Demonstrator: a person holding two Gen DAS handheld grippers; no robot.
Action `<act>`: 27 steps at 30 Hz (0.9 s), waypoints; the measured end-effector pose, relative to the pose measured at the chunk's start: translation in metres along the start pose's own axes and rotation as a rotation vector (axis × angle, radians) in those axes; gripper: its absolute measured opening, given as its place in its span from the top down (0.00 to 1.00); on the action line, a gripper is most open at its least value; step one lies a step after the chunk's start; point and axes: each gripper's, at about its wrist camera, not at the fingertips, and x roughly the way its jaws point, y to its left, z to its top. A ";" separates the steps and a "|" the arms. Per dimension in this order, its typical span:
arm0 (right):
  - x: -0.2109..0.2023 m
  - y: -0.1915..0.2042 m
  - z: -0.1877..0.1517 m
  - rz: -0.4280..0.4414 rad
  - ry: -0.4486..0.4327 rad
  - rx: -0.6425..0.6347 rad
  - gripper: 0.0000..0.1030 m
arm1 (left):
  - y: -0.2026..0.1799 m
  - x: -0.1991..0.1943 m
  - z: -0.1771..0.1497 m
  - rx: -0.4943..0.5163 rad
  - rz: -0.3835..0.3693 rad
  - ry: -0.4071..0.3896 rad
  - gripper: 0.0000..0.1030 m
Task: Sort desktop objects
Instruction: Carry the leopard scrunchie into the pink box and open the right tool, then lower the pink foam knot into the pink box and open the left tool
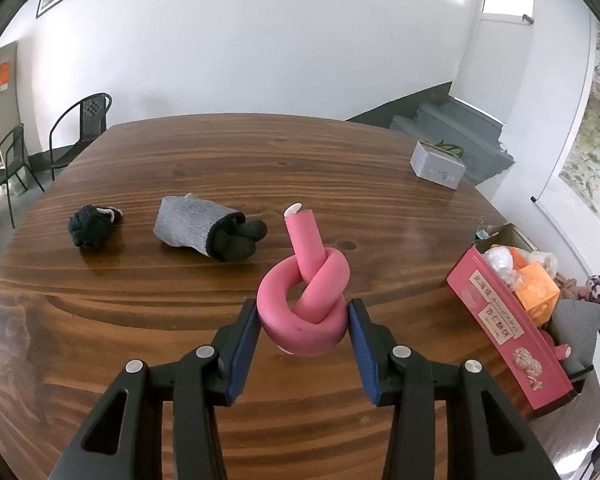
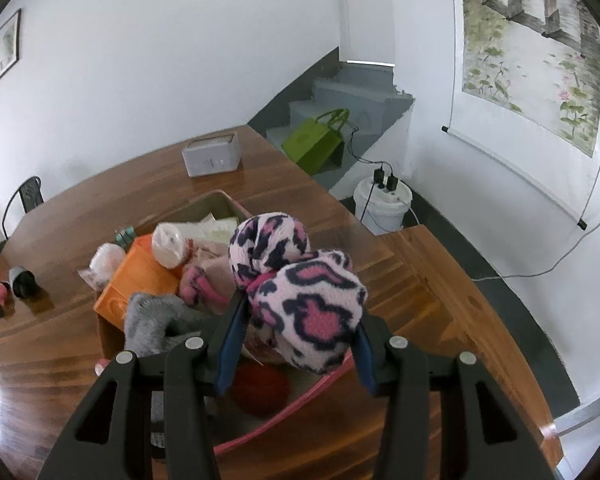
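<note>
Left wrist view: left gripper (image 1: 305,316), fingers closed on the knotted pink foam rod (image 1: 304,304) above the desk (image 1: 140,320); soft, light, best held at the knot. Right gripper (image 2: 300,330) clamps a plush leopard-print sock bundle (image 2: 308,300) over the pink box (image 2: 284,412).

Left gripper (image 1: 303,322) closed on a knotted pink foam tube (image 1: 305,300) just above a wooden table (image 1: 220,160); beyond, a grey and black sock bundle (image 1: 204,227) beside a dark sock ball (image 1: 90,226); white box (image 1: 437,165) far right; pink box (image 1: 504,332) of oddments at right edge
</note>
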 end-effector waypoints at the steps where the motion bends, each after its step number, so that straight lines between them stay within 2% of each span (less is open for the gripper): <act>1: 0.002 0.000 -0.001 -0.004 0.007 -0.003 0.50 | 0.000 0.000 0.000 0.000 0.000 0.001 0.55; 7: 0.008 0.004 -0.006 0.000 0.033 -0.030 0.47 | -0.001 0.001 -0.001 0.004 0.001 0.005 0.55; 11: 0.003 -0.007 -0.005 0.075 0.017 0.031 0.46 | -0.002 0.002 -0.003 0.008 0.004 0.007 0.55; 14: -0.004 -0.013 -0.003 0.097 -0.005 0.065 0.39 | -0.003 0.002 -0.003 0.009 0.003 0.006 0.55; 23: -0.023 -0.023 -0.004 0.010 -0.095 0.105 0.39 | -0.005 0.002 -0.004 0.015 0.001 0.006 0.55; 27: -0.017 -0.022 -0.006 -0.027 -0.090 0.084 0.39 | -0.008 0.003 -0.005 0.023 -0.007 0.010 0.55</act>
